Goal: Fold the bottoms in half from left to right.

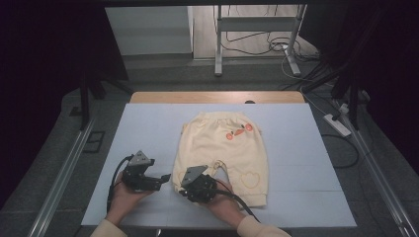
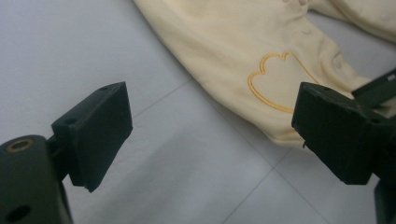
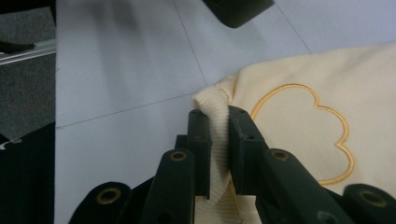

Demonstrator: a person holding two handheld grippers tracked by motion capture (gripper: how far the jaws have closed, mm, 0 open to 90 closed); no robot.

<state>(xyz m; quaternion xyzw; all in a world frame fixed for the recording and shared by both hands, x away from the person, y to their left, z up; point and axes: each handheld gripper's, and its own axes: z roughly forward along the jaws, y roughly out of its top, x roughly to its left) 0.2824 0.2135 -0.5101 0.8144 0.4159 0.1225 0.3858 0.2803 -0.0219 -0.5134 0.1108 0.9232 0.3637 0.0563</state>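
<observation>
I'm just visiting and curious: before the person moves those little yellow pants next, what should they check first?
1. Right tongs clamped on the ribbed cuff of the yellow pants: ok.
2. Left tongs gripping cloth: not ok; jaws wide open over bare table cover.
3. Left tongs near the pants' edge: ok.
4. Pants lying flat: ok, mostly.
5. Cuff grip deep enough to hold: cannot tell.
</observation>
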